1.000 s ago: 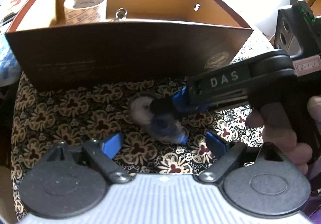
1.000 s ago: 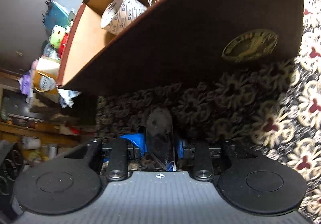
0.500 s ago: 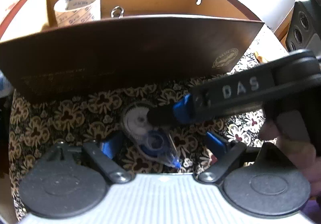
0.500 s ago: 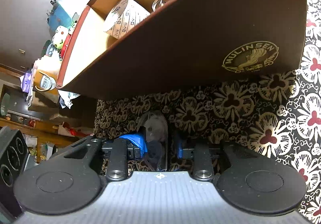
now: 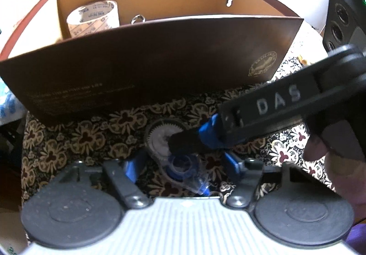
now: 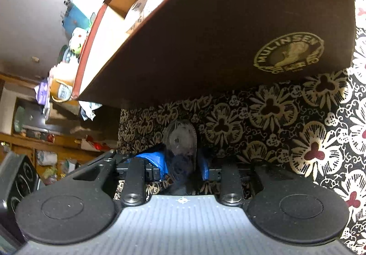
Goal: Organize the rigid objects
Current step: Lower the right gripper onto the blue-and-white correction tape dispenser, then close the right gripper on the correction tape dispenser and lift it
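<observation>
box (image 5: 160, 67): stands on the cloth (image 5: 75, 140), behind the correction tape
tape roll (image 5: 93, 18): inside the box, left end
correction tape (image 5: 173, 152): on the cloth, before the box

We record a lived-in home room, cluttered rather than commercial. Evidence: a floral-patterned cloth (image 6: 286, 122) covering the work surface, a brown cardboard box (image 5: 160, 60) reused as an organizer, and at far left wooden shelving (image 6: 34, 140) crowded with bags, packets and small household oddments. We also note a green-and-white plush toy (image 6: 77, 43) among the items beyond the box.
</observation>
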### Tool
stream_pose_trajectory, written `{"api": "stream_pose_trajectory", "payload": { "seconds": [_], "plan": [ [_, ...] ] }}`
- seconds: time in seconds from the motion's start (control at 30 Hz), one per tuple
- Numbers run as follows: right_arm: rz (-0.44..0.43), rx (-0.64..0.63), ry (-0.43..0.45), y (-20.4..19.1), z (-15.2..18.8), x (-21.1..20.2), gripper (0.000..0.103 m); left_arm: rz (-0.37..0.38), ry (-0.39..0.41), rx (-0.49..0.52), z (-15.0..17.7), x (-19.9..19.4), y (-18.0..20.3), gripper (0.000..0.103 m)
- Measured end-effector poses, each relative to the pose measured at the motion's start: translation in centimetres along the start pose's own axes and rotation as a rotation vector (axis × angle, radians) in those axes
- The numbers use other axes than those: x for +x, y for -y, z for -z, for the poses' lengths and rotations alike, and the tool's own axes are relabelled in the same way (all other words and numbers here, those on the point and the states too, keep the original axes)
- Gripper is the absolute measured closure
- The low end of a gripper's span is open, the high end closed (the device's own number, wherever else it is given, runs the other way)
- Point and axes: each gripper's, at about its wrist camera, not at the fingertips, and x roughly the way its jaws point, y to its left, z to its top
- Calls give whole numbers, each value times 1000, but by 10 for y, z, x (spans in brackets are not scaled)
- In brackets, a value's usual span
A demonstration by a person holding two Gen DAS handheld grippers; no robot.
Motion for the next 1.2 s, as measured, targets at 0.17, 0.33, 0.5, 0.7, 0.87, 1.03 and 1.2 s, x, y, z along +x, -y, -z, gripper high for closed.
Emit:
{"api": "stream_pose_trajectory", "payload": {
  "seconds": [0.17, 0.33, 0.5, 0.7, 0.87, 1.03, 1.2],
  "plan": [
    [-4, -8, 4, 2, 3, -4, 88, 15, 4, -11, 5, -7, -5, 62],
    [-20, 22, 1, 2, 5, -3, 87, 57, 7, -59, 3, -10, -15, 70],
    [-15, 33, 4, -2, 8, -1, 86, 134, 1, -157, 4, -12, -35, 71],
    [-61, 96, -10, 2, 8, 5, 85, 183, 4, -201, 6, -14, -44, 71],
    [-65, 95, -9, 3, 10, 4, 86, 256, 7, -228, 8, -17, -48, 71],
    [-60, 130, 8, 8, 11, 1, 92, 260, -11, -227, 8, -19, -48, 71],
    [-65, 163, 23, 16, 10, -6, 95, 205, -19, -176, 2, -18, -38, 58]
  ]
}}
